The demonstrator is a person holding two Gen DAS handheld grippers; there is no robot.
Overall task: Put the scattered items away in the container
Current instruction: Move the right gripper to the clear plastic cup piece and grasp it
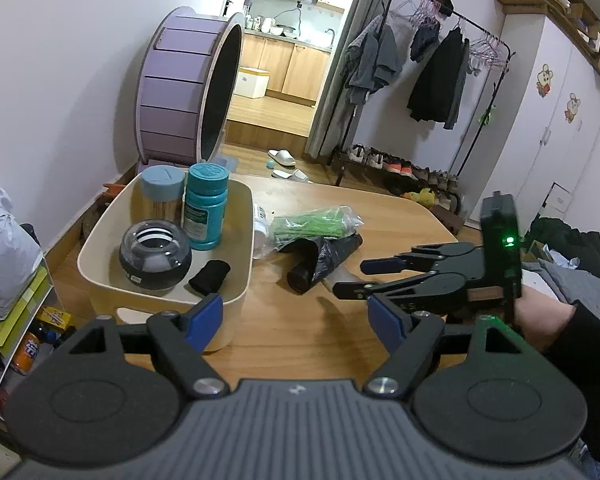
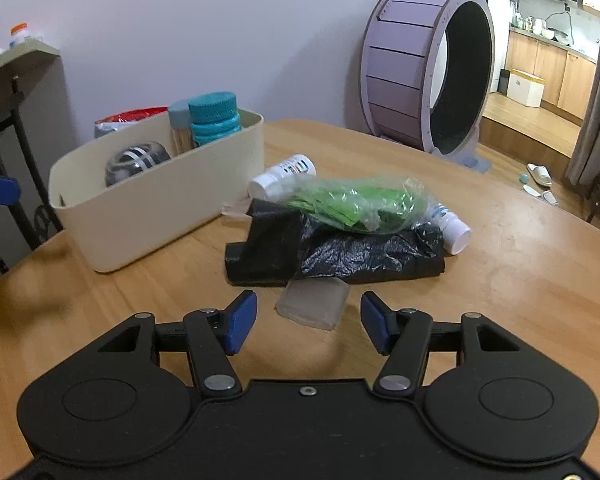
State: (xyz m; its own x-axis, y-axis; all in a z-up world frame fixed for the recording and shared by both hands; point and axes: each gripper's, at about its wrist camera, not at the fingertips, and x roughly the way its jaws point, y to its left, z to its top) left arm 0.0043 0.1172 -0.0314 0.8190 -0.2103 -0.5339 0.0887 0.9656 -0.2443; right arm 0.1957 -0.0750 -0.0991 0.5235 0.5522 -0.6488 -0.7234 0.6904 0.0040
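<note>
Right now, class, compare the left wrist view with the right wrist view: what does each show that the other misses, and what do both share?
Only the left wrist view shows the right gripper from outside, the hand holding it, the clothes rack and the black cloth lying in the container.

Only the right wrist view shows the translucent case in front of the open right gripper, and a second white bottle.

Both show the beige container, teal bottle, green packet, black bag roll and purple wheel.
</note>
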